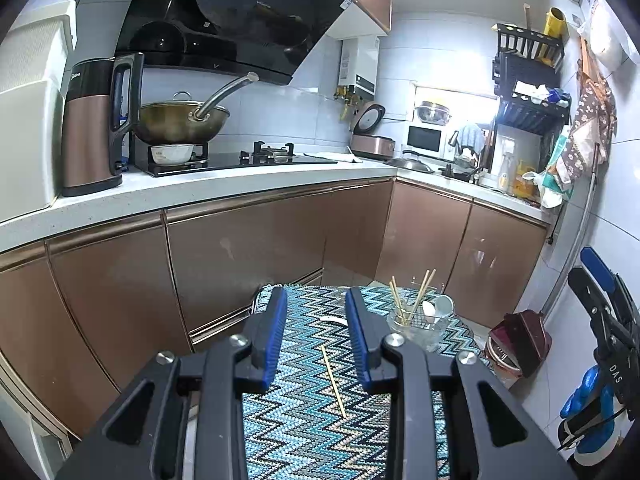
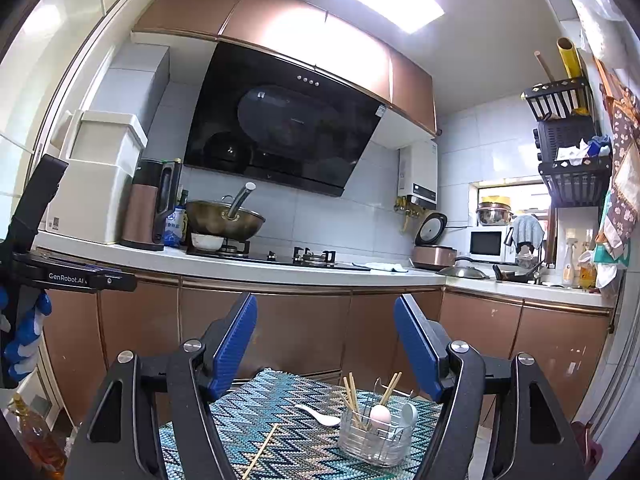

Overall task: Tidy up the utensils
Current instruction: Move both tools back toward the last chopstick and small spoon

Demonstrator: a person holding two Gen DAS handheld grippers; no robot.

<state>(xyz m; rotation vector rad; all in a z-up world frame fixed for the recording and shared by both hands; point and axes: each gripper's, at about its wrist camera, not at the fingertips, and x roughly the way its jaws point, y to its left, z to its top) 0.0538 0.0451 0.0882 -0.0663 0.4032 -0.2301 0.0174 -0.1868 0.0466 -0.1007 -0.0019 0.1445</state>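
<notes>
A zigzag-patterned mat covers a small table. On it stands a clear glass utensil holder with several chopsticks and spoons upright in it. One loose chopstick lies on the mat, and a white spoon lies beyond it, left of the holder. My left gripper hovers open over the mat with the chopstick and spoon seen through its gap, nothing between its blue pads. My right gripper is held level and open above the mat, also with nothing in it.
Copper-coloured cabinets and a white counter run behind the table, with a kettle, a wok and a stove. An oil bottle stands low at the left. A dark red dustpan lies on the floor to the right.
</notes>
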